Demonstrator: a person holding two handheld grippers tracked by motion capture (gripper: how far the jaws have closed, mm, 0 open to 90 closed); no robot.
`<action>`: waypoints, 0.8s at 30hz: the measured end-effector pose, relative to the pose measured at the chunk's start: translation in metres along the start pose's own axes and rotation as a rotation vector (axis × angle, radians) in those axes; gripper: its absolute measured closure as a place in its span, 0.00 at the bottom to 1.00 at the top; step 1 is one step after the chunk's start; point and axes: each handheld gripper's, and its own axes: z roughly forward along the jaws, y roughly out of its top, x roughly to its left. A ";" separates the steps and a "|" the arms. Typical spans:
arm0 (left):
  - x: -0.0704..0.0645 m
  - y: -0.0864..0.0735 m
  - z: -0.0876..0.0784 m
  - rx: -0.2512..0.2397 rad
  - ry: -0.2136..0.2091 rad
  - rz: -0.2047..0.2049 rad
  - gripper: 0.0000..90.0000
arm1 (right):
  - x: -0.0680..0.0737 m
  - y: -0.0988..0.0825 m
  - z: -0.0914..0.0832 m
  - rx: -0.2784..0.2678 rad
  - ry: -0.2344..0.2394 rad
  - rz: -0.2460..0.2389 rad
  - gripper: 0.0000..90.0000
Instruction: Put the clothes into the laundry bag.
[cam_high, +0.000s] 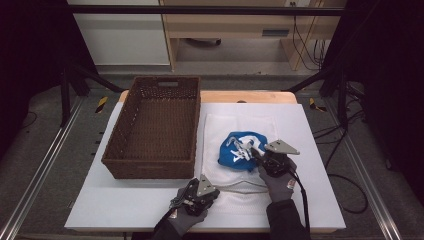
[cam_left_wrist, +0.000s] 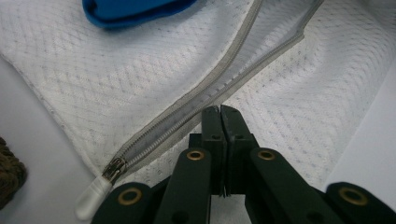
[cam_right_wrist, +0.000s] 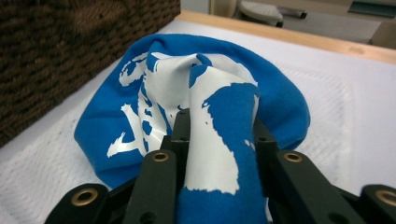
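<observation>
A blue cloth with a white print (cam_high: 239, 150) lies bunched on a white mesh bag (cam_high: 235, 125) in the middle of the table. My right gripper (cam_high: 255, 152) is shut on a raised fold of that cloth (cam_right_wrist: 196, 93), which fills the gap between the jaws. At the front, my left gripper (cam_high: 215, 192) has its jaws pressed together at the bag's grey zipper edge (cam_left_wrist: 233, 60), pinching the mesh (cam_left_wrist: 116, 93) there. The zipper pull (cam_left_wrist: 114, 169) with its white tab lies left of the jaws.
A brown wicker basket (cam_high: 150, 167) with nothing in it stands left of the bag, its wall close to the cloth (cam_right_wrist: 56, 51). The white table top (cam_high: 310, 150) has bare room on the right. Past the far wooden edge (cam_high: 240, 96) lie floor and cables.
</observation>
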 end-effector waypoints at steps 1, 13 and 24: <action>0.000 0.000 0.000 -0.001 -0.001 -0.001 0.99 | -0.002 0.002 -0.003 -0.011 -0.003 0.002 0.79; 0.000 0.000 0.000 -0.003 0.000 -0.001 0.99 | -0.048 0.015 -0.052 -0.093 -0.121 0.022 0.79; 0.000 -0.001 0.000 -0.005 0.001 -0.002 0.99 | -0.076 -0.031 -0.040 0.047 -0.198 0.047 0.76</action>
